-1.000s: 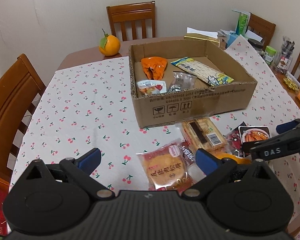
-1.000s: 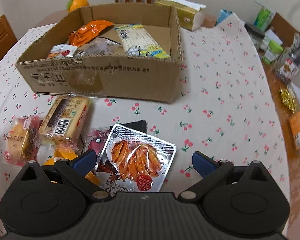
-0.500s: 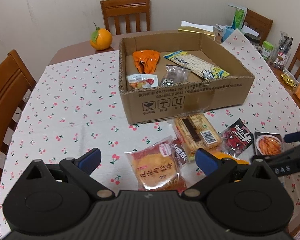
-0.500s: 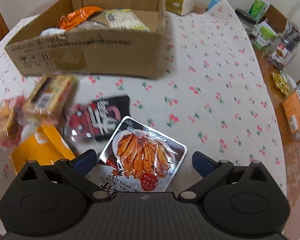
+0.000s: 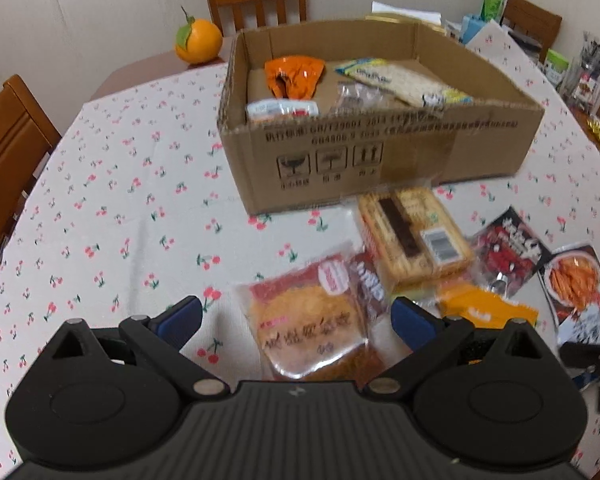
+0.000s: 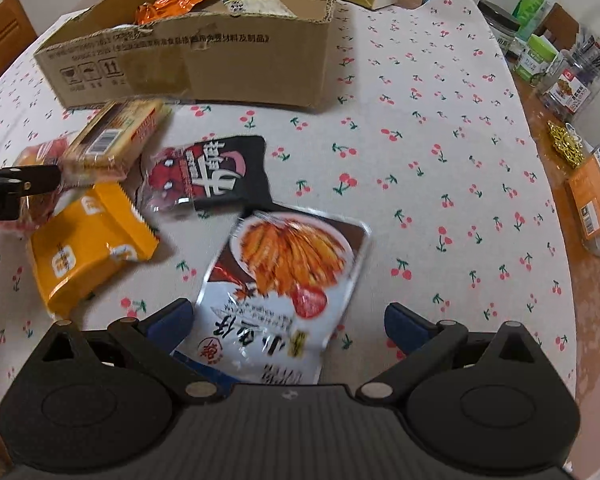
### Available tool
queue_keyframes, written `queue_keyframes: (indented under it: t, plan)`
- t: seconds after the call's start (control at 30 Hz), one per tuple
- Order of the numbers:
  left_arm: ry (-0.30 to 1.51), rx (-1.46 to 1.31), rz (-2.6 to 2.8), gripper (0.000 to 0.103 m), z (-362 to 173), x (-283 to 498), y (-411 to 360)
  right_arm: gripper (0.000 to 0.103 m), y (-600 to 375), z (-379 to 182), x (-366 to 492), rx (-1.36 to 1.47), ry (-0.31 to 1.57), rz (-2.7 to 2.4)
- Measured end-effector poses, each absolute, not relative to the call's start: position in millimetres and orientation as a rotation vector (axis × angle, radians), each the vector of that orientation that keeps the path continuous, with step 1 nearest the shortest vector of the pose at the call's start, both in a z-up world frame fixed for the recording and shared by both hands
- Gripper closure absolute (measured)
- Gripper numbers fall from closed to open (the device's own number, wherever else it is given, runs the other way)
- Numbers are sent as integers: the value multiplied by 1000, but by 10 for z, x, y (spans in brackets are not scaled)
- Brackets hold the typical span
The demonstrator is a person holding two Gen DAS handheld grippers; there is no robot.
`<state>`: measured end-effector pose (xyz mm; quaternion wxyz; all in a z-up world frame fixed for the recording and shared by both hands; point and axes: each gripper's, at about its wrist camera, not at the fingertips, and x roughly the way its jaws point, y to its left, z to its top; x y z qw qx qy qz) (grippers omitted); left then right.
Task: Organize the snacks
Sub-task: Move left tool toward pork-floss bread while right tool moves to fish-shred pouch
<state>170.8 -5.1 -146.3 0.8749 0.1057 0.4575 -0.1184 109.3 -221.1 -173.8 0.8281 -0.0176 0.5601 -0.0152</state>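
Open brown cardboard box (image 6: 188, 64): four snacks already held inside. Five packets are left on the bench before it. Left gripper (image 5: 296, 314) is spread, empty, over the round-cake packet (image 5: 312, 324); right gripper (image 6: 286, 318), released, straddles the glossy silver fish-strip pouch (image 6: 288, 280). Risk judged: the slick pouch may slip from a shallow pinch.

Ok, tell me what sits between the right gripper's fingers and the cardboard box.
In the right wrist view, the silver pouch lies between the open right gripper fingers, then the black-and-red packet, then bare tablecloth before the cardboard box.
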Motion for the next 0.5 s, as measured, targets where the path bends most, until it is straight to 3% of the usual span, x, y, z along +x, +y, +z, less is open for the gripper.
queue_keyframes:
  t: [0.5]
  plan:
    - [1000, 189, -237, 2, -1567, 1718, -4, 0, -2218, -1780, 1058, -13, 1121, -6]
